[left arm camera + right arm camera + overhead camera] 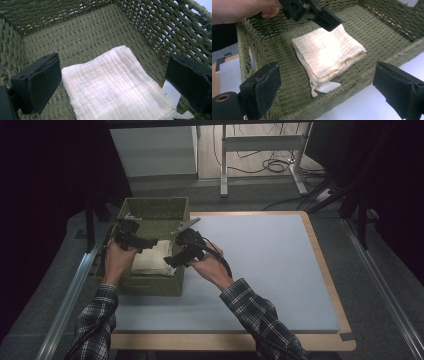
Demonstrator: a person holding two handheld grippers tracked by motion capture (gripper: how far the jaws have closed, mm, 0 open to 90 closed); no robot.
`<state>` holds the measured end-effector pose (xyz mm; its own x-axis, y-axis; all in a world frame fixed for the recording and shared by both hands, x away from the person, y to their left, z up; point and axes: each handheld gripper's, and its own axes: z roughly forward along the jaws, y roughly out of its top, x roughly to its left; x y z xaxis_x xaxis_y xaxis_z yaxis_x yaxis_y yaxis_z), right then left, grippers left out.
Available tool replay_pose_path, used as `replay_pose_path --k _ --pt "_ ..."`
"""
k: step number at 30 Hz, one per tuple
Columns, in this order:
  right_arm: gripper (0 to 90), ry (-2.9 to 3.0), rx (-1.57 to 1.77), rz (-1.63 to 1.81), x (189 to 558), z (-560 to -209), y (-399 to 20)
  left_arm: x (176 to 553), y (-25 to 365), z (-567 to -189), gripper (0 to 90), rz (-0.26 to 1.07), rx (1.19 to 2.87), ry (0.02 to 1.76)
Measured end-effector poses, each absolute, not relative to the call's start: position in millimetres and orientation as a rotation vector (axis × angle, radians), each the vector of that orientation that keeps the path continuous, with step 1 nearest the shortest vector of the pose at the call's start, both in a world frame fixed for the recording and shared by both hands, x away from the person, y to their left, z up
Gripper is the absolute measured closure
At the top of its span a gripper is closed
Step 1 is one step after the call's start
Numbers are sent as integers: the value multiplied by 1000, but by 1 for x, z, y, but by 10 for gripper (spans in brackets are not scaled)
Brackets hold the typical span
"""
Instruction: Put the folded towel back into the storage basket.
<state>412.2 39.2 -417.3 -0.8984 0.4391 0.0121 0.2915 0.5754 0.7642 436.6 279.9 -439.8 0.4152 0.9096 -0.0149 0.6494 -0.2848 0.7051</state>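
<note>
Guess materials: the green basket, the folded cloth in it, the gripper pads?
Basket: woven twisted cord, probably paper rope or seagrass, matte olive; twisted strands and open lattice walls show.
Cloth: looks like cotton gauze, cream, soft; fine crinkled grid, layered folded edges.
Pads on the fingers: black, matte, rough-edged; likely foam or rubber, cannot tell which.

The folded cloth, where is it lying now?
The folded cloth lies flat on the bottom of the woven basket, at the table's left side in the high view, held by neither tongs.

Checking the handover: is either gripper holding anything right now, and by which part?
Nothing is held. Both the left gripper and the right gripper have their jaws open, and the folded cloth lies free on the floor of the woven basket.
</note>
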Motion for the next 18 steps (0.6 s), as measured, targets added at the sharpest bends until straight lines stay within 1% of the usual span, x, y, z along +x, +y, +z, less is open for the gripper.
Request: replay_pose_path --k 6,18 --pt "55 2607 632 1239 413 -416 24 431 278 -436 0 474 1994 1297" --pt "42 2583 692 1255 411 -418 -15 420 257 -428 0 459 1995 1211"
